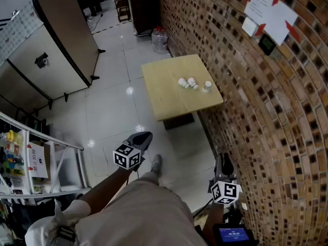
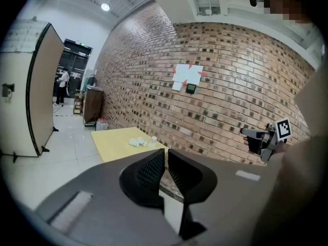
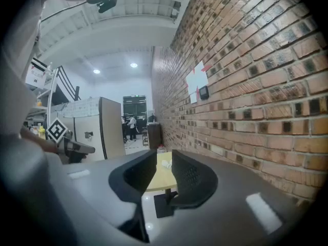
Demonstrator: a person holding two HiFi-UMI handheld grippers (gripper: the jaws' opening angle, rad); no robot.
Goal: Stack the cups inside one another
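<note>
Three small white cups lie far ahead on a light wooden table [image 1: 164, 94]: two on their sides close together [image 1: 183, 82] [image 1: 192, 83], and one upright [image 1: 206, 86] nearer the brick wall. My left gripper [image 1: 145, 136] hovers over the floor well short of the table, its jaws nearly together with nothing between them. In the left gripper view the cups [image 2: 137, 142] show small beyond the left gripper [image 2: 165, 155]. My right gripper [image 1: 224, 160] is low by the wall. In the right gripper view the right gripper [image 3: 164, 158] stands slightly apart and empty, framing the table [image 3: 160, 176].
A brick wall [image 1: 266, 117] runs along the right, bearing a taped paper [image 1: 270, 12]. A folding partition [image 1: 51, 50] stands at the left and a metal rack [image 1: 31, 163] at the lower left. A water jug [image 1: 159, 39] and a dark cabinet [image 1: 142, 6] stand beyond the table.
</note>
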